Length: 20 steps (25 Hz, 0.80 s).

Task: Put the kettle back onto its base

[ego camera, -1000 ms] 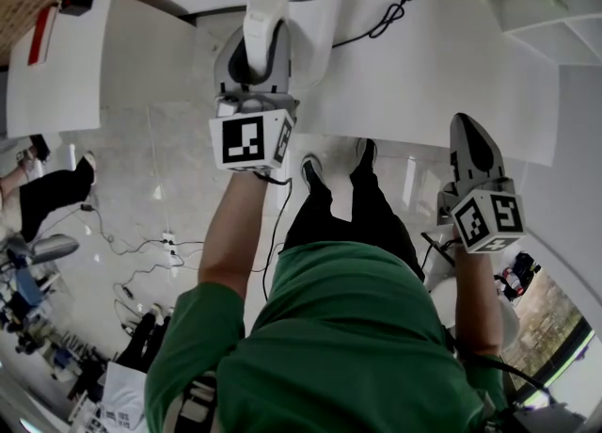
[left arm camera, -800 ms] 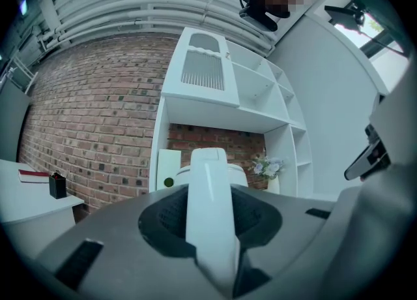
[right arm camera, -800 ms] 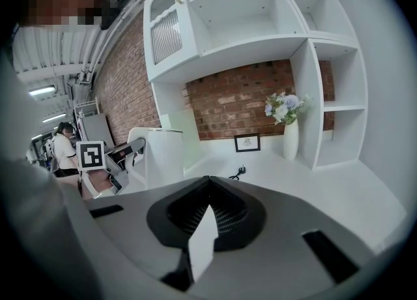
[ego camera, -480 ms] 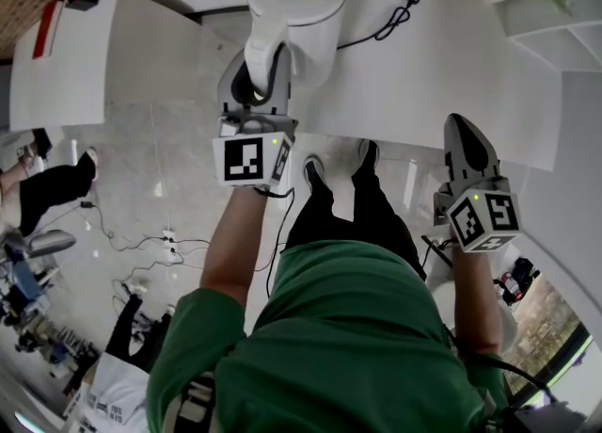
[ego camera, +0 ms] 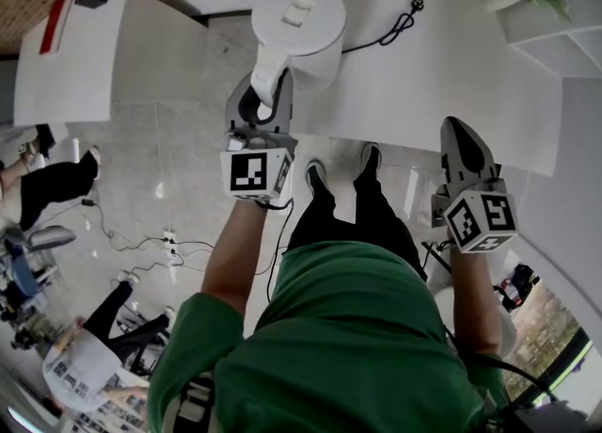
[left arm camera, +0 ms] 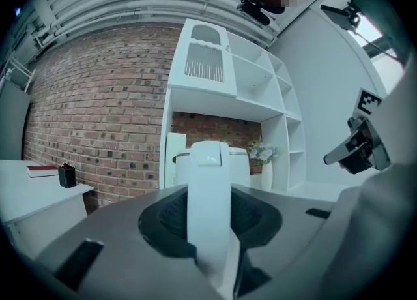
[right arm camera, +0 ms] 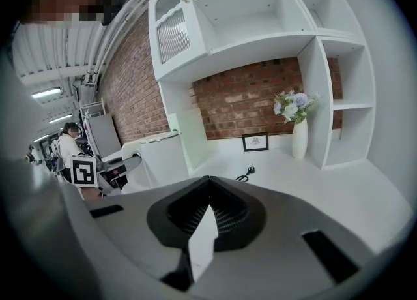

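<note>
The jaws of the left gripper (ego camera: 265,92) are clenching the upright handle (left arm camera: 208,188) of the kettle (ego camera: 299,31), whose body is lying straight ahead of them, over the desk (ego camera: 451,73) edge. The base is not showing. The cord (ego camera: 381,28) is running under the kettle, so the base is probably hiding directly below. The right gripper (ego camera: 458,130), jaws closed on nothing, is hanging well apart.

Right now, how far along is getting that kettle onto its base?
Done: the left gripper is clamped on the kettle handle. In hand: the kettle hangs or sits over the table where the cord runs out; the base is hidden beneath it. Left: seat it fully, then let go. The right gripper idles, shut.
</note>
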Available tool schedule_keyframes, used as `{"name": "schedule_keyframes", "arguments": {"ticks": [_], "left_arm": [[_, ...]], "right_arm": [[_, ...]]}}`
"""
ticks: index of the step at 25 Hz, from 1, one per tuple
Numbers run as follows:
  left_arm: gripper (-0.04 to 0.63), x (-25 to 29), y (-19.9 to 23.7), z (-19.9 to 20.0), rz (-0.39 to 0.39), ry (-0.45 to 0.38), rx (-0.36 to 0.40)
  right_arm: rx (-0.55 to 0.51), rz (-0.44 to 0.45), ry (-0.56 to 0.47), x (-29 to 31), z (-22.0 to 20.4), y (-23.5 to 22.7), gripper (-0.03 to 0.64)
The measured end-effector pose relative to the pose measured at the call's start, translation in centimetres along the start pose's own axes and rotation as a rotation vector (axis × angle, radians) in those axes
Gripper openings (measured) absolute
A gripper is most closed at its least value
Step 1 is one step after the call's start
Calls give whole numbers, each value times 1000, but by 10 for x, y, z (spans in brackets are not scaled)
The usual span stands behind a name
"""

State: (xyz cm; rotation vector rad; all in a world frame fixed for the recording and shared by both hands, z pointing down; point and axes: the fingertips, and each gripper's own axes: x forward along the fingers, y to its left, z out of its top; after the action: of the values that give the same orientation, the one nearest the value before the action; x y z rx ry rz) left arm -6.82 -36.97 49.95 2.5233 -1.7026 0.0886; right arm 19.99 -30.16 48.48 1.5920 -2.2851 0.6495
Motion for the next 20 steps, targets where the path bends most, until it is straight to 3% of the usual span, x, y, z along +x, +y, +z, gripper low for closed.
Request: {"name": "schedule_keyframes", "arguments": {"ticks": [5,11,15,20], "left_arm": [[130,-13,-6,-22,-5,81,16],[130,-17,-8,-29,-8,99,15],[130,-13,-8,-35,-41,186,-5],[246,-29,-17,-43,-98,298,-32]], "right_arm": [[1,9,-8,-2,-1,3,21],[-1,24,-28,0,4,9,21],[1,30,-51,1,13,12,21],[-12,54,-105,-2,37,20,21]]}}
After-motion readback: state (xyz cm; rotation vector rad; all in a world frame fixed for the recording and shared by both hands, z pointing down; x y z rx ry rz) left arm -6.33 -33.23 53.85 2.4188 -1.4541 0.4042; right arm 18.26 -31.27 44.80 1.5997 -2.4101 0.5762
